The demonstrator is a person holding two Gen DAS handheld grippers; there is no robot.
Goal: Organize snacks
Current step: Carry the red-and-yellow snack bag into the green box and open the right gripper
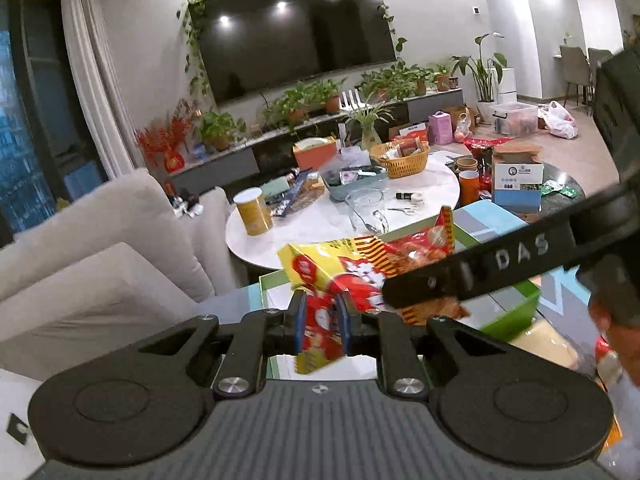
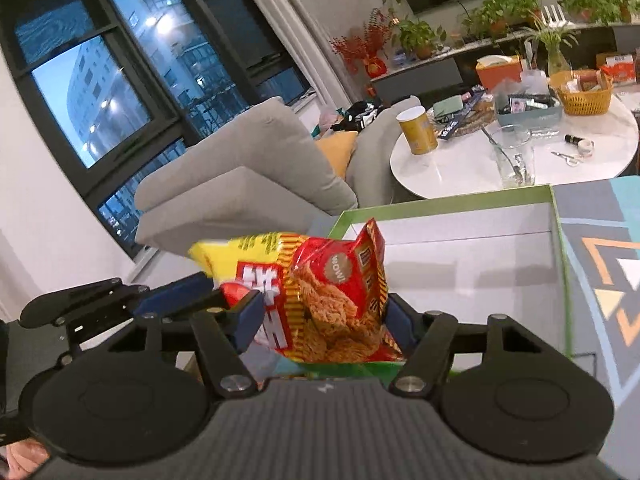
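A red and yellow snack bag (image 1: 352,268) is held in the air between both grippers, above a green-rimmed open box (image 1: 516,312). My left gripper (image 1: 320,324) is shut on the bag's near left end. My right gripper (image 2: 320,320) is shut on the bag's other end (image 2: 320,288); its arm crosses the left wrist view from the right. In the right wrist view the left gripper's blue fingers (image 2: 172,300) clamp the bag from the left. The box (image 2: 560,240) has a white inner floor and lies just beyond the bag.
A round white table (image 1: 320,220) behind the box holds a yellow can (image 1: 252,212), a glass jug (image 1: 366,208), a basket (image 1: 402,158) and boxes. A grey sofa (image 1: 100,248) stands to the left. A patterned mat (image 2: 608,264) lies right of the box.
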